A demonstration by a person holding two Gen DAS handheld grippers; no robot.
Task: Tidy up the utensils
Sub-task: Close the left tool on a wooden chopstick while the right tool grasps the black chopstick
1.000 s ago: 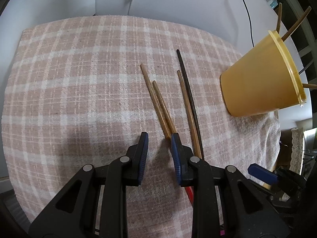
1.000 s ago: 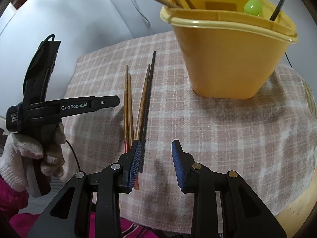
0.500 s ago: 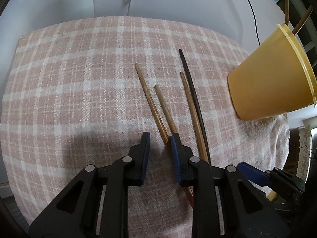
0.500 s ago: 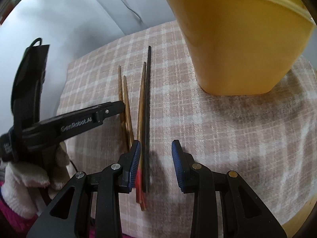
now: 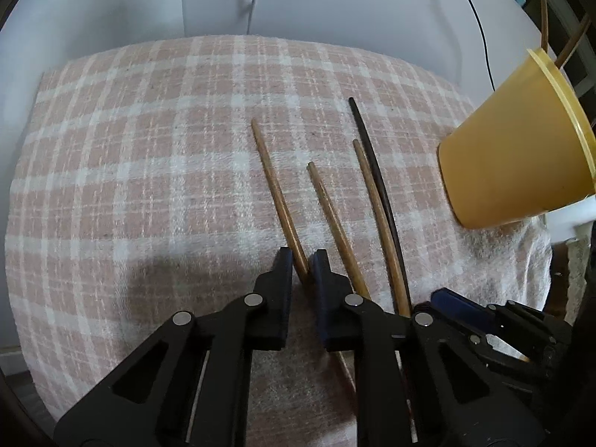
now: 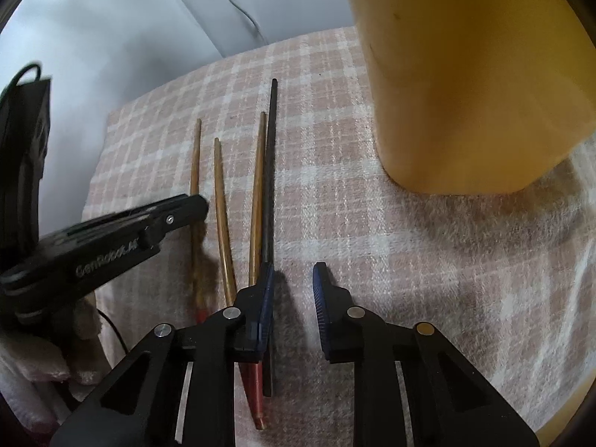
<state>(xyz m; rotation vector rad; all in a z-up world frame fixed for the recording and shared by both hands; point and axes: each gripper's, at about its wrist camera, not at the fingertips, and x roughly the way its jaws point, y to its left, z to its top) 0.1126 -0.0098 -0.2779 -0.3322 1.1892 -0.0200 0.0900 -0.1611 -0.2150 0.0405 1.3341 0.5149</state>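
1. On the plaid cloth [image 5: 149, 186] lie four chopsticks: three brown, one black [image 6: 269, 171].
2. Left gripper [image 5: 301, 266] has just been closing; its jaws stand narrow around the leftmost brown chopstick [image 5: 273, 193], pads at or near touching.
3. Right gripper [image 6: 294, 279] has just been closing, still apart, nothing between; its left pad sits over the black chopstick.
4. A yellow cup [image 5: 514, 156] stands on the cloth to the right, sticks rising from it.

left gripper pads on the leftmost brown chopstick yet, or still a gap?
Touching. The left wrist view shows the leftmost brown chopstick running between the left gripper pads, wedged against the right pad. The jaws have just been closing on it.
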